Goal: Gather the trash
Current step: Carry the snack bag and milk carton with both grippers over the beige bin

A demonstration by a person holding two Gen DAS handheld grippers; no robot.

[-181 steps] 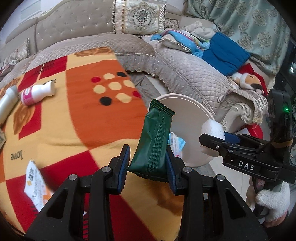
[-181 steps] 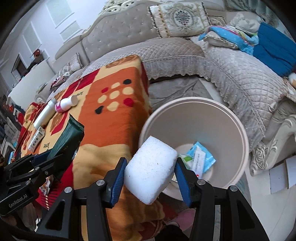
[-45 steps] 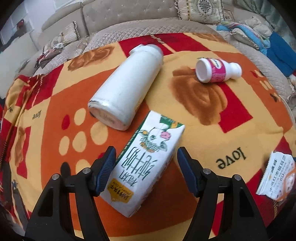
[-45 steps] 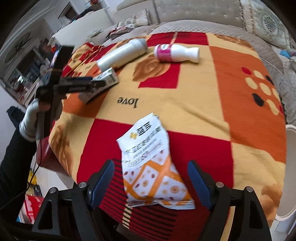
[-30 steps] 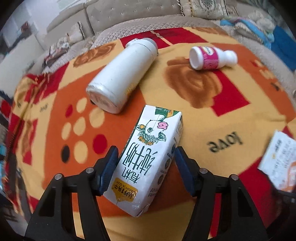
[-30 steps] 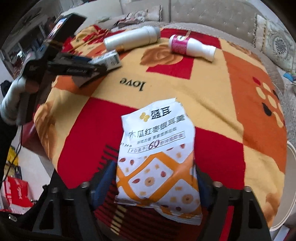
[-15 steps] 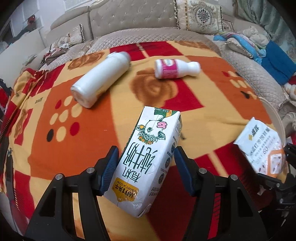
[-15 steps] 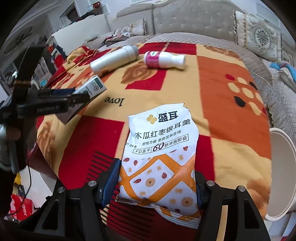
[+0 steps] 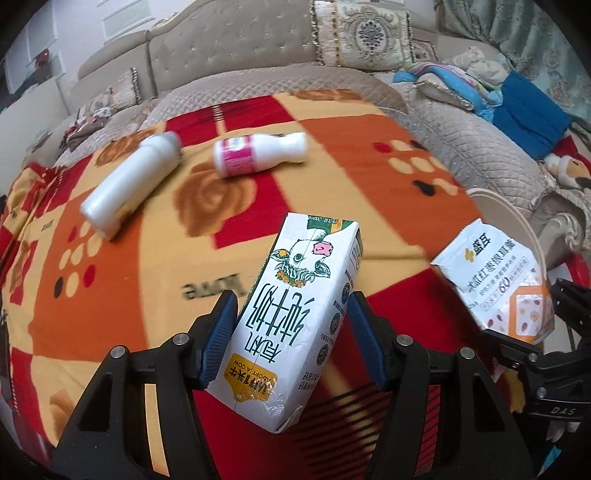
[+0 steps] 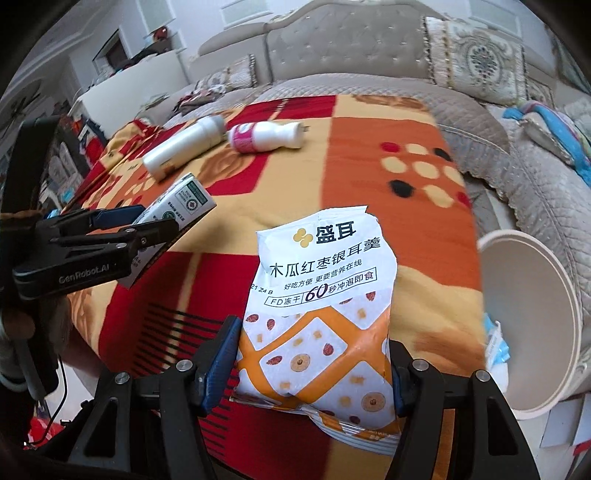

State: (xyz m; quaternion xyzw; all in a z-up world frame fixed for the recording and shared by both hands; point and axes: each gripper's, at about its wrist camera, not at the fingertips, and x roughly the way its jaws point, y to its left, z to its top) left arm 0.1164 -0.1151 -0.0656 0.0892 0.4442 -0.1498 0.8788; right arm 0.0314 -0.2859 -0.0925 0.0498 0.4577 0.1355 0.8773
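Both items have risen off the blanket (image 9: 369, 177) since a second ago. The left tool (image 9: 291, 341) clamps a white milk carton (image 9: 295, 317); the right tool (image 10: 314, 369) grips a torn orange-and-white snack packet (image 10: 321, 306) near the bin (image 10: 532, 332).

Patterned blanket (image 9: 155, 258), quilted sofa (image 9: 443, 122), embroidered cushion (image 9: 364, 35), blue cloth (image 9: 528, 118).
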